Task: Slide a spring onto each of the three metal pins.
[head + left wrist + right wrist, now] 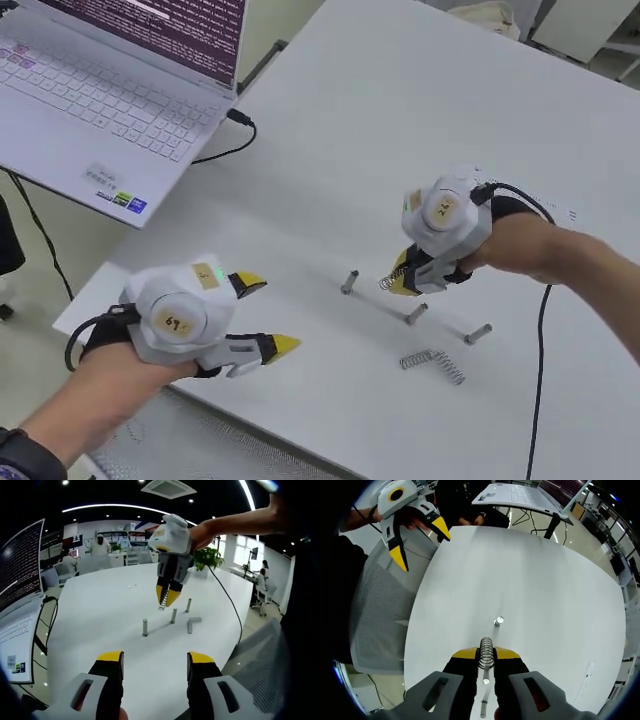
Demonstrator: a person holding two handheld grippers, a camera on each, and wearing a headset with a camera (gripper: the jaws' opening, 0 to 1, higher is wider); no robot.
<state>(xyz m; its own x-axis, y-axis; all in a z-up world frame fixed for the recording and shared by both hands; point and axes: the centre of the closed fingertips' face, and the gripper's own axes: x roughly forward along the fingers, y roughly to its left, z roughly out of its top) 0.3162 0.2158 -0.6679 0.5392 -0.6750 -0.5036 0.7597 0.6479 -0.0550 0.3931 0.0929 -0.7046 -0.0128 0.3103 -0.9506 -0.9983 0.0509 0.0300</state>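
Metal pins (349, 283), all three, stand bare on the white table (400, 120), so by my reading no spring has been fitted yet and the whole job is still to do. The right claw (402, 284) pinches one spring (486, 652) between its yellow tips, holding it over the row of pins but not on any of them. Two more springs (417, 358) lie loose on the table just beside the pins, and the left claw (267, 314) hangs well apart, spread and holding nothing.
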